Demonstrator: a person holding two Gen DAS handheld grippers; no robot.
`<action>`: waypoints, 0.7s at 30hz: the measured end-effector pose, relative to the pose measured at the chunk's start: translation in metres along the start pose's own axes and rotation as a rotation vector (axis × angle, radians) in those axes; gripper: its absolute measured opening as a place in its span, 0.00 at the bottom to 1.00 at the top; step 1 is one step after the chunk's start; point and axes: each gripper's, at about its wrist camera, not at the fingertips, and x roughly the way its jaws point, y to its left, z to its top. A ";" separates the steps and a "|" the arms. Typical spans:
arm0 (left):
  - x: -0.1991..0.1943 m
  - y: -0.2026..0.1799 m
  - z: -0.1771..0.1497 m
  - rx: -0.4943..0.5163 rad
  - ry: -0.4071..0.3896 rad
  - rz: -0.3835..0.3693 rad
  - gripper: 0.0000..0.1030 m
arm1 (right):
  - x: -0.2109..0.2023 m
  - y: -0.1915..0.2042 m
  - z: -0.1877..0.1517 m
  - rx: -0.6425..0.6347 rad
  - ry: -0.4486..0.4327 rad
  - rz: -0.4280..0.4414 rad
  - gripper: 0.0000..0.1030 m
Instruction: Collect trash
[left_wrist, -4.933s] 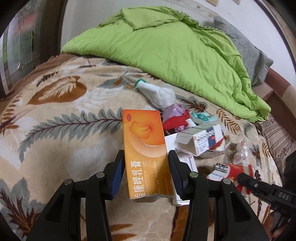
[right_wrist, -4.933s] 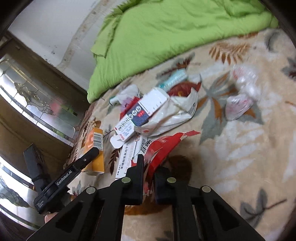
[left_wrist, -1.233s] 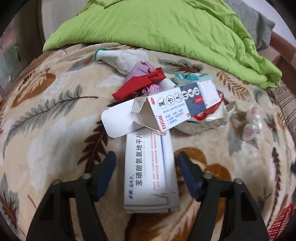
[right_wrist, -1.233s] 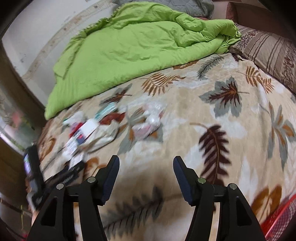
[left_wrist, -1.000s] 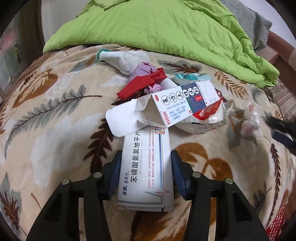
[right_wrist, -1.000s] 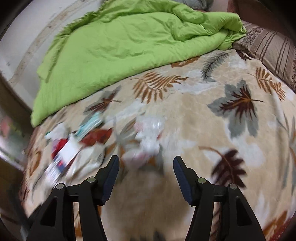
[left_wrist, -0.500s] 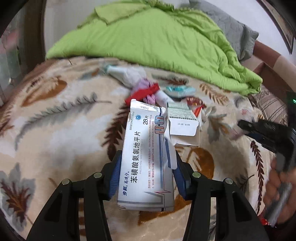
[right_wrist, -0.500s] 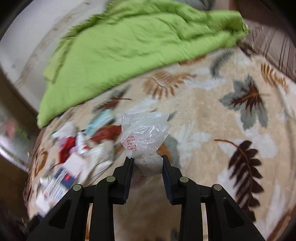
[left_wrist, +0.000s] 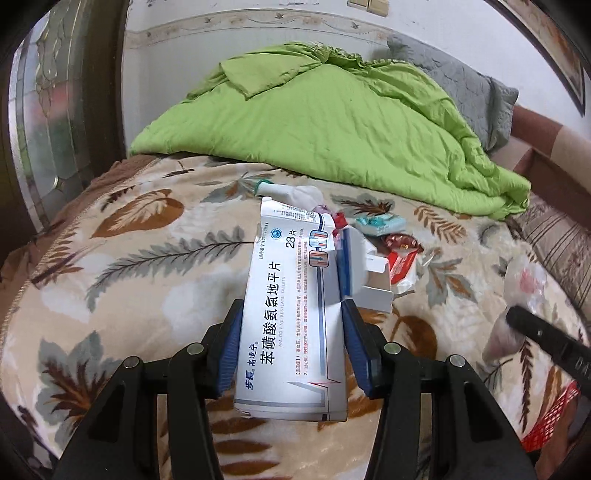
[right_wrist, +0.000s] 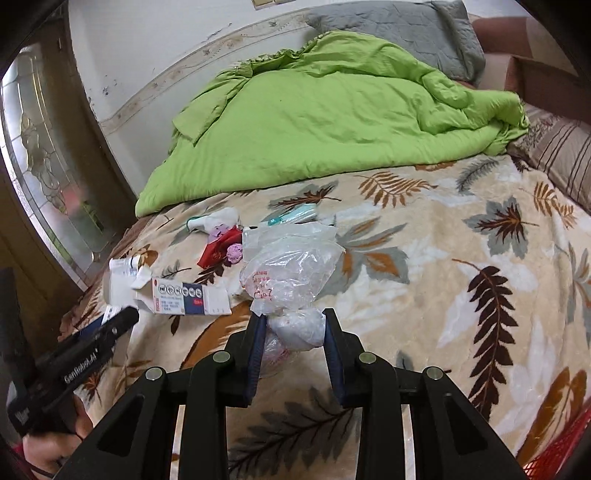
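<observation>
A white medicine box (left_wrist: 291, 295) with blue print hangs above the leaf-patterned blanket (left_wrist: 147, 280), and my left gripper (left_wrist: 291, 325) is shut on its lower half. In the right wrist view my right gripper (right_wrist: 295, 328) is shut on a crumpled clear plastic bag (right_wrist: 291, 273), also lifted off the blanket. That bag (left_wrist: 524, 280) and the right gripper (left_wrist: 517, 314) appear at the right edge of the left wrist view. More trash lies on the bed: an open white and blue carton (right_wrist: 188, 295), a red wrapper (right_wrist: 218, 251), a teal packet (right_wrist: 295, 214) and a white bundle (right_wrist: 218, 218).
A rumpled green quilt (left_wrist: 332, 122) covers the far half of the bed, with a grey pillow (left_wrist: 476, 92) behind it. A red mesh basket (left_wrist: 546, 413) shows at the lower right. A glass-panelled door (left_wrist: 48, 110) stands at the left. A hand (right_wrist: 55, 450) holds the left gripper (right_wrist: 118, 321).
My left gripper closed on the white box and lifted it off the blanket. My right gripper swung over to the plastic bag, closed on it and raised it.
</observation>
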 end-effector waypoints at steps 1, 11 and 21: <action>0.001 0.000 0.001 -0.004 -0.009 0.005 0.49 | 0.001 0.000 0.001 -0.001 -0.004 -0.001 0.32; -0.006 -0.005 0.012 0.005 -0.118 0.003 0.49 | -0.003 0.001 0.000 -0.013 -0.026 -0.027 0.32; -0.049 -0.006 0.013 0.016 -0.314 0.076 0.49 | -0.004 0.008 0.000 -0.040 -0.042 -0.007 0.32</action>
